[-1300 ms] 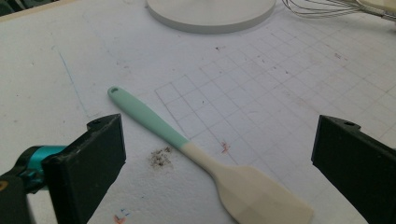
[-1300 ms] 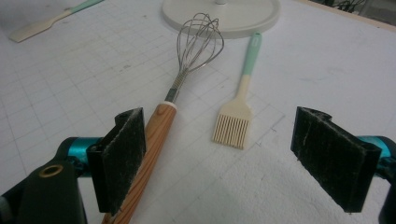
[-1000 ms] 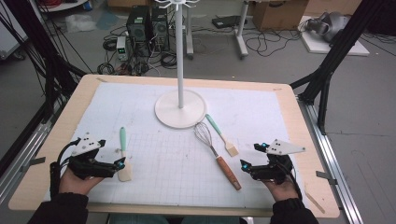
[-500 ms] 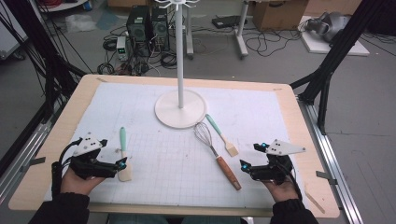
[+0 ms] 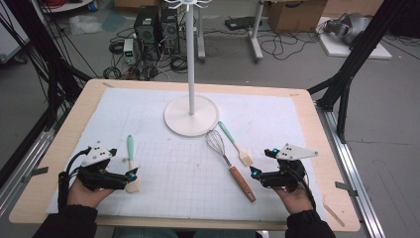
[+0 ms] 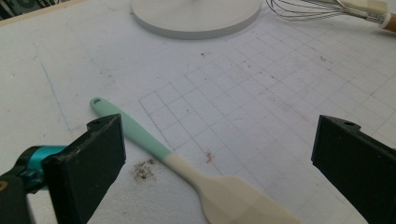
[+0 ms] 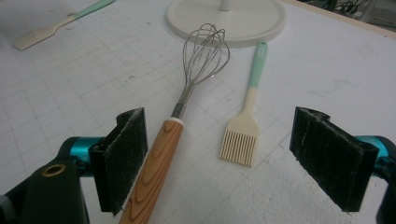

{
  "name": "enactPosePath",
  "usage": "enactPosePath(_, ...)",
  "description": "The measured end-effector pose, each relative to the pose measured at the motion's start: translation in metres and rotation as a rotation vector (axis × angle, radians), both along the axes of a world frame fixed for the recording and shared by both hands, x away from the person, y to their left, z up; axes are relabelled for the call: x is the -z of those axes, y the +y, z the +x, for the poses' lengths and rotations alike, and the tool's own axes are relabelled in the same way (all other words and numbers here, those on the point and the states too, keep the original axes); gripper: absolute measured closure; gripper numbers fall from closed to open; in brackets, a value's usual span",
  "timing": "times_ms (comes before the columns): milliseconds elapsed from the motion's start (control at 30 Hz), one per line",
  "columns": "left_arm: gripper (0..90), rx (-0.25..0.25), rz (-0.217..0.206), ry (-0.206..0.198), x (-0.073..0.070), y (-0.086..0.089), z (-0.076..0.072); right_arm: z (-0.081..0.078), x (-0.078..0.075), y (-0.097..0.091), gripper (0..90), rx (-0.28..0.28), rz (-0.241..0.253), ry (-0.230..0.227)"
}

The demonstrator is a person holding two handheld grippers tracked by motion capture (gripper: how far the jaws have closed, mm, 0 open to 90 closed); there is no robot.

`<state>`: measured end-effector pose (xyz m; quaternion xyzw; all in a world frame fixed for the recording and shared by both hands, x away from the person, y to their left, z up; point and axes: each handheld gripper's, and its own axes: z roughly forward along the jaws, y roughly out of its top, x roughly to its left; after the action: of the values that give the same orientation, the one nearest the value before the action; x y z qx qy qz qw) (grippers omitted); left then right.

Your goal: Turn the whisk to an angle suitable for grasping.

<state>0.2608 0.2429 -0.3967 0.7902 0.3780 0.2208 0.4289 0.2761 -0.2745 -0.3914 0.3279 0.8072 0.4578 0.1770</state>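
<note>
While both grippers rest low on the mat:
Stand [image 5: 191,115]: mid-table, white round base.
Whisk [image 5: 229,161]: wooden handle beside right gripper [image 5: 253,174], jaws apart, empty.
Spatula [image 5: 131,165]: blade under left gripper [image 5: 132,174], jaws apart, empty.
Brush [image 5: 235,144]: just right of whisk.

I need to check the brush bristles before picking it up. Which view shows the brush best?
The right gripper view: the brush lies close, whole, its bristles distinct. The high view shows it small beside the whisk. The left gripper view catches just its tip at the top edge.
</note>
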Motion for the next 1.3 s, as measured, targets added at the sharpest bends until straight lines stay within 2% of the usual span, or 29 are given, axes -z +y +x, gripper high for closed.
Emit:
enactPosePath(100, 3.3, 0.0, -0.005, 0.0, 0.0, 0.0, 0.0, 0.003, -0.003, 0.002, 18.4, 0.007, 0.013, 0.018)
enactPosePath(233, 3.3, 0.0, -0.004, -0.001, -0.001, 0.0, 0.0, 0.008, -0.008, 0.003, 20.7, -0.012, -0.001, 0.028)
enactPosePath(300, 3.3, -0.002, -0.006, -0.002, -0.001, 0.0, 0.0, 0.012, -0.012, 0.004, 20.8, -0.014, 0.014, 0.042)
enactPosePath(533, 3.3, -0.002, -0.007, -0.005, -0.001, 0.0, 0.0, 0.015, -0.015, 0.014, 24.9, -0.023, -0.001, 0.05)
enactPosePath(700, 3.3, -0.002, -0.008, -0.005, -0.001, 0.0, 0.0, 0.017, -0.008, 0.022, 29.4, -0.015, 0.012, 0.079)
enactPosePath(1100, 3.3, 0.004, -0.001, -0.004, 0.0, -0.001, 0.0, 0.019, 0.014, 0.034, 37.0, -0.045, -0.026, 0.15)
enactPosePath(1300, 3.3, 0.002, -0.002, -0.006, 0.0, -0.001, 0.0, 0.02, 0.02, 0.036, 41.1, -0.026, -0.026, 0.198)
